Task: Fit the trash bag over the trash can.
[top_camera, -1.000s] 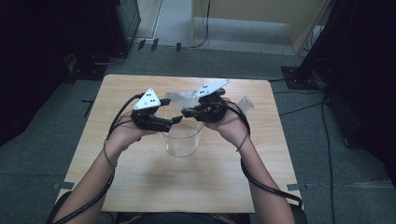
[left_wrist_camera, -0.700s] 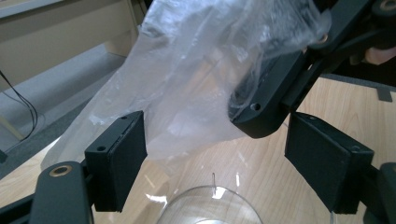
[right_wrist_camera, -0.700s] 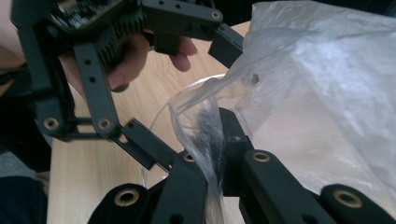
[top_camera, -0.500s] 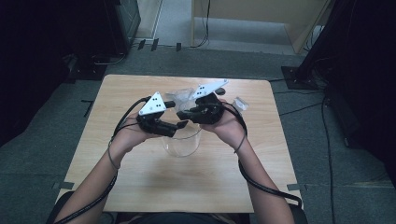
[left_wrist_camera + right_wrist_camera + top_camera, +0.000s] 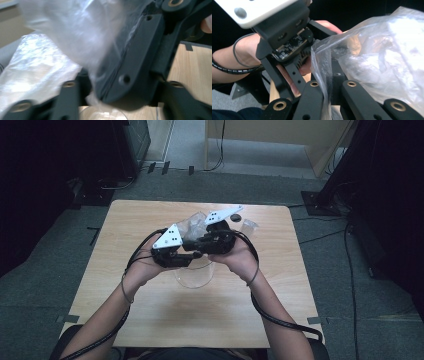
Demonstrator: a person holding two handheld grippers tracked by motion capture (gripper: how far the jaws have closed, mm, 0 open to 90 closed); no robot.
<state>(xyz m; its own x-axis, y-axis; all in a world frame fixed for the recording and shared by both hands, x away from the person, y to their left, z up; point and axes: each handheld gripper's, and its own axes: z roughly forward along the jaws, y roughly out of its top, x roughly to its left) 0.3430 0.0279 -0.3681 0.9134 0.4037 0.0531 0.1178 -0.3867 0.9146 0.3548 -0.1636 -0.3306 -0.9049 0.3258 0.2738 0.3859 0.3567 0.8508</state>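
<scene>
The right tool (image 5: 331,97) is clenched on a crumpled clear plastic bag (image 5: 384,57); the left tool (image 5: 120,100), just closing, straddles it above a clear glass bowl (image 5: 194,274) mid-desk (image 5: 150,330).

A clear, glossy plastic bag (image 5: 372,50) with whitish highlights sits between black grippers, the left gripper (image 5: 172,256) and right gripper (image 5: 212,241) each topped by a pale grey plate with dark dots. A transparent glass bowl (image 5: 194,274) rests on a light wood-grain table (image 5: 150,320). Grey floor (image 5: 350,285) surrounds it.
</scene>
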